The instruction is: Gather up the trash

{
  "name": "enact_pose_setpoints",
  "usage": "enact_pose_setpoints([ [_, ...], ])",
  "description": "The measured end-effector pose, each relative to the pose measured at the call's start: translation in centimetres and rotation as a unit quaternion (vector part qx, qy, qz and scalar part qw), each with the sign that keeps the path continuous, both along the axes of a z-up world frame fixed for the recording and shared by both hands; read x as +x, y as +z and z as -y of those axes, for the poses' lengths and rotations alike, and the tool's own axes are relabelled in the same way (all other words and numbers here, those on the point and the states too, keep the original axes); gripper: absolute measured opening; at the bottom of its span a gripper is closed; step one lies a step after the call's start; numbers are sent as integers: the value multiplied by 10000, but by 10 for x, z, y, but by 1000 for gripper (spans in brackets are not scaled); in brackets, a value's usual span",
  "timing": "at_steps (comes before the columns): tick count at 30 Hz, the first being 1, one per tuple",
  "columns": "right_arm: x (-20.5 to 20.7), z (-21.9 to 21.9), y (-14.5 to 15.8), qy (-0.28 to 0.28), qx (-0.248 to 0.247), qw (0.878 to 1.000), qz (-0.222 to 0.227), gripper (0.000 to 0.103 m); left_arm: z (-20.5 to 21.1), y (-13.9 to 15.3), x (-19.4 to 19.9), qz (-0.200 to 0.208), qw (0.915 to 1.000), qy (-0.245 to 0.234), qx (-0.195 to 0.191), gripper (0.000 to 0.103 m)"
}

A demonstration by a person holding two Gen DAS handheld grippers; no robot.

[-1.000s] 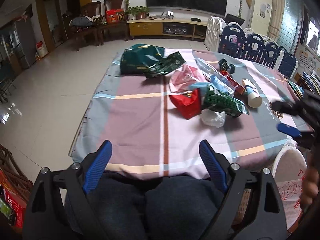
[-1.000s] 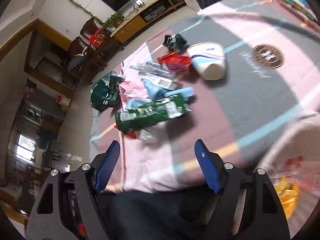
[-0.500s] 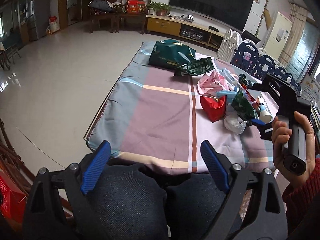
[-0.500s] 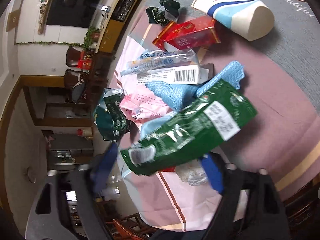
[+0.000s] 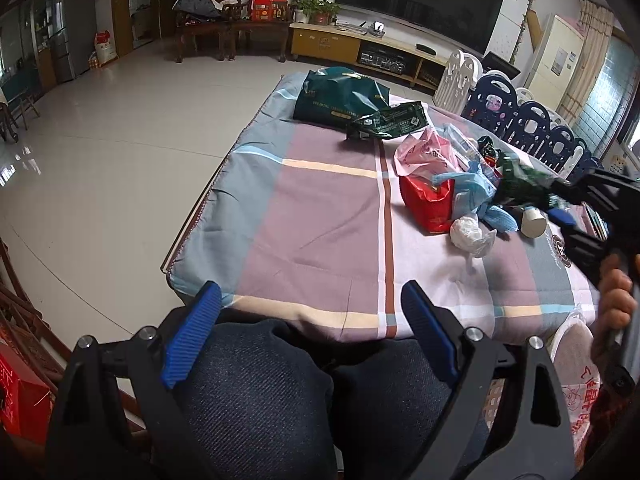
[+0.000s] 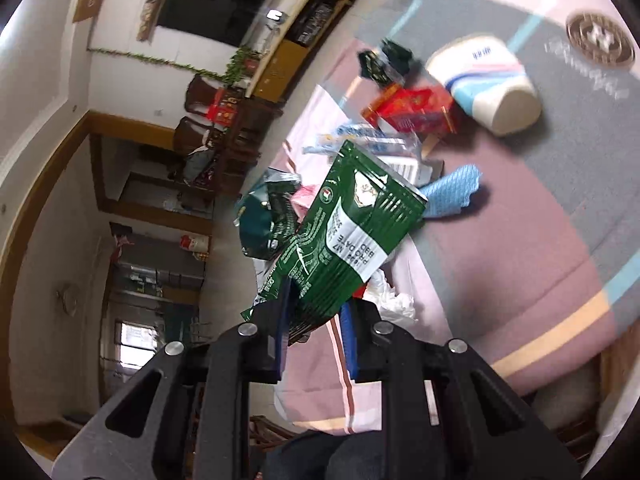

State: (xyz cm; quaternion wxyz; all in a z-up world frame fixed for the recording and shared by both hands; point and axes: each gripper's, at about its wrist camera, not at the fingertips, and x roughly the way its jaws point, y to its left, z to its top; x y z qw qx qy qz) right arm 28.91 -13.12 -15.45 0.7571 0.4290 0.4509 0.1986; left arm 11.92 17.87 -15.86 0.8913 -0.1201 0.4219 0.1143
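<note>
My right gripper [image 6: 316, 320] is shut on a green snack wrapper [image 6: 352, 232] and holds it lifted above the table; both show in the left wrist view, the gripper [image 5: 560, 204] at right with the wrapper [image 5: 520, 186]. Trash lies piled on the checked tablecloth [image 5: 320, 220]: a red packet [image 5: 428, 204], a pink bag [image 5: 424, 152], a blue cloth [image 5: 476, 188], a white crumpled wad [image 5: 468, 234], a paper cup [image 6: 492, 88], a red box [image 6: 412, 108]. My left gripper [image 5: 312, 336] is open and empty, low over the person's knees at the table's near edge.
A dark green bag [image 5: 340, 96] and another green wrapper [image 5: 388, 122] lie at the table's far end. A white bag with red print [image 5: 576, 368] hangs at the near right corner. Blue and white playpen fencing [image 5: 520, 120] stands beyond the table.
My right gripper closed on the green wrapper and lifted it off the pile. The left gripper view shifted slightly; it stays open.
</note>
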Motion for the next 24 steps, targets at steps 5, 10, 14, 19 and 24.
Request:
enact_pose_setpoints([
  [5, -14, 8, 35, 520, -1308, 9896, 293, 23, -7, 0, 6, 6, 9999, 117, -50, 91],
  [10, -22, 15, 31, 1076, -2327, 9666, 36, 23, -7, 2, 25, 76, 9997, 177, -160, 91],
  [14, -19, 12, 2, 1352, -2771, 9507, -327, 23, 5, -1, 43, 211, 9996, 34, -201, 91],
  [19, -16, 12, -22, 1233, -3161, 9389, -580, 28, 19, -7, 55, 246, 9995, -174, -63, 91],
  [24, -10, 15, -24, 816, -3732, 9209, -769, 62, 20, -10, 53, 378, 9990, -230, -30, 92],
])
